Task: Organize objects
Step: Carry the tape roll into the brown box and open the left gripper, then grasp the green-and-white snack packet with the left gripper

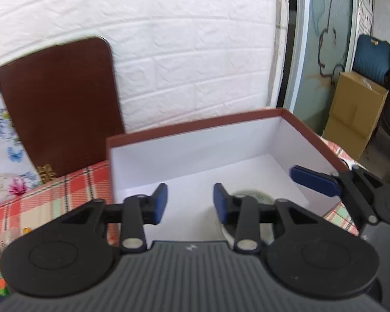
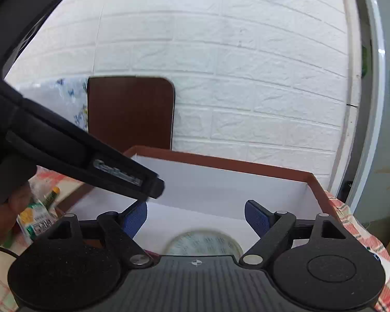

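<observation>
We see both grippers over the box [image 1: 195, 161], the red-rimmed, white-lined one on the checked tablecloth [image 1: 72, 189]. Left gripper [image 1: 190, 202]: jaws part open, nothing between the blue pads, touching nothing. Right gripper [image 2: 195, 217]: jaws apart, also empty. A round tin [image 2: 204, 241] lies on the box floor at its near side, below both sets of fingers, partly hidden by the gripper bodies.
</observation>
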{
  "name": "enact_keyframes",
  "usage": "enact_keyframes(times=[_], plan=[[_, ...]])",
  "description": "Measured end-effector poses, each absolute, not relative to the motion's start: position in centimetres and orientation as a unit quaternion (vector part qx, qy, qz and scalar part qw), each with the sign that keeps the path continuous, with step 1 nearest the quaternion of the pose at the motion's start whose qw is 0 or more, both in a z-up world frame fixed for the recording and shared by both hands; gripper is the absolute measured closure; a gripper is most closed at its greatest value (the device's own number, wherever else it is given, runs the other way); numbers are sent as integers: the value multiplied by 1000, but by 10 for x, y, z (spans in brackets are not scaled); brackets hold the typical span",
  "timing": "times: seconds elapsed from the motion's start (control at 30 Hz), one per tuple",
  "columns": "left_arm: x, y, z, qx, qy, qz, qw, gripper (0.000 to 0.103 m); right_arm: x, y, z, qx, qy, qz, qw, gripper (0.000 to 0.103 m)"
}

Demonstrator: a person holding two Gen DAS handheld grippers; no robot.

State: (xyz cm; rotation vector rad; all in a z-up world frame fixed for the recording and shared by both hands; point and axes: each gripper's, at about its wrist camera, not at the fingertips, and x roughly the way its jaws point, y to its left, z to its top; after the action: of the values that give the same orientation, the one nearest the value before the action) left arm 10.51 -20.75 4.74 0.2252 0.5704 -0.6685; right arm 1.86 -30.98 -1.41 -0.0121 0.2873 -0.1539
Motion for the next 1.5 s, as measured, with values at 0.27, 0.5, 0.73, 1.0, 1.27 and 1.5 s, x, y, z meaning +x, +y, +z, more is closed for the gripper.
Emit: enact_keyframes(times=[0.27,0.5,0.73,1.0,1.27,1.5], plan=[[50,-115,47,91,253,-313,911,59,-60,-259,-14,45,97,-25,994,23],[31,-17,-14,104,315,-197,923,54,-50,-183,-53,20,197,94,976,30],[50,71,-63,37,370,-57,927,54,-2,-128,-59,-60,218,123,966,35],[54,82,-71,29,355,-43,933,49,71,-97,-78,-169,242,79,952,66],[47,83,-57,-13,384,-86,919,49,13,-129,-74,-129,259,81,954,100],[37,27,-33,-35,400,-221,889,36,-94,-179,-83,-207,259,80,940,61]])
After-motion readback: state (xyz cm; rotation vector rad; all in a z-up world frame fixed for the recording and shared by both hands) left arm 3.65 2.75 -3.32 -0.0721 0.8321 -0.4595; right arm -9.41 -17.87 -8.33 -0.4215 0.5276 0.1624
